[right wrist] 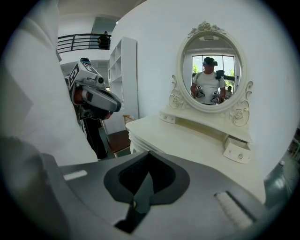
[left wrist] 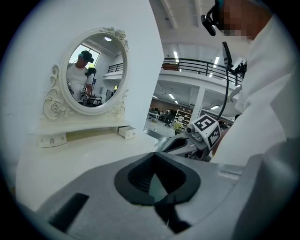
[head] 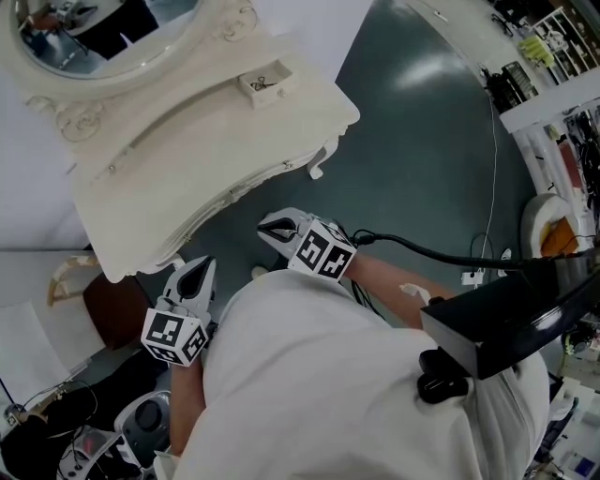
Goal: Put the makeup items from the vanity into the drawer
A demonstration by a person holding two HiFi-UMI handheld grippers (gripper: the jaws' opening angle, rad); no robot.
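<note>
Our left gripper (head: 202,270) has its jaws pressed together with nothing between them, and it hangs just off the front edge of the vanity (head: 187,159), near the corner by the brown chair (head: 117,305). Our right gripper (head: 272,227) is likewise closed tight and empty. It sits off the same front edge nearer the vanity's middle, above the dark green floor (head: 422,141) and close to our white shirt (head: 328,394). The small drawer (head: 277,95) stands at the back of the vanity, just beside the oval mirror (head: 94,28) on the side away from the chair, and it is pulled open. Some small dark things (head: 264,84) lie inside it, too small for us to name. That drawer is well apart from both grippers, with the whole pale vanity top lying between them and it. A matching second drawer (left wrist: 51,139) sits shut on the mirror's other side. A black cable (head: 422,248) trails from the right gripper away from the vanity.
</note>
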